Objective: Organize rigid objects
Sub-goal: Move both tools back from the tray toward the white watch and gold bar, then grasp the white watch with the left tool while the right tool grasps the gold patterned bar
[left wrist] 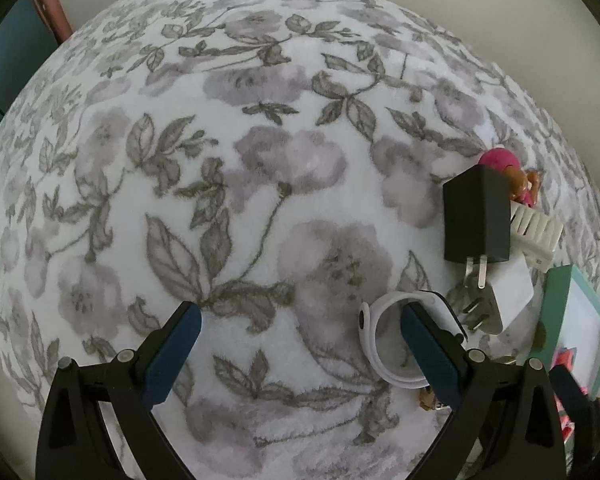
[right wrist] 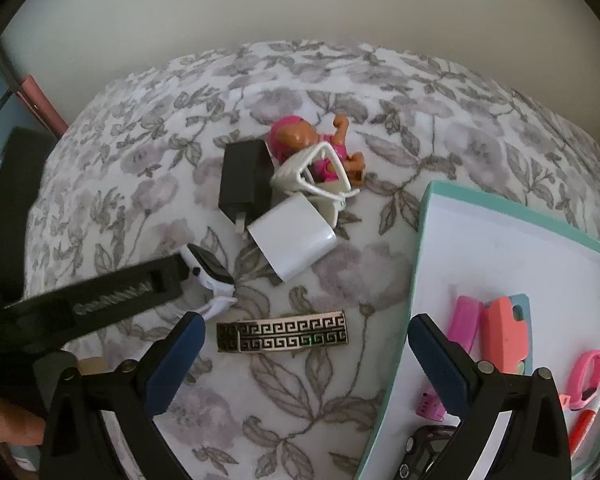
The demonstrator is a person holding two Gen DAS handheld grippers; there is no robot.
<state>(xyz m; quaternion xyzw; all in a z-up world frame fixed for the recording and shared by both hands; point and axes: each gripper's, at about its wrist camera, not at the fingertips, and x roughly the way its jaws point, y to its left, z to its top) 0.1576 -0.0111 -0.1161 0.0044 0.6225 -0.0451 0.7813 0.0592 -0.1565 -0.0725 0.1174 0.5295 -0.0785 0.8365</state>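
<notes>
Left gripper (left wrist: 300,326): fingers wide, one inside the white watch (left wrist: 396,344) loop.
Right gripper (right wrist: 306,340): fingers wide over patterned clip (right wrist: 282,332) (black-gold key motif).

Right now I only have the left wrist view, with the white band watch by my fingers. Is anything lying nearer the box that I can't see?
Observer: Yes, a flat metal bar with a black key pattern lies on the floral blanket, between the white band watch and the teal-rimmed box.
Operator: What's already in the box?
Observer: Pink and coral plastic pieces, including a coral case.
Operator: Is the right gripper holding anything?
Observer: No, the right gripper is open above the bar.
</notes>
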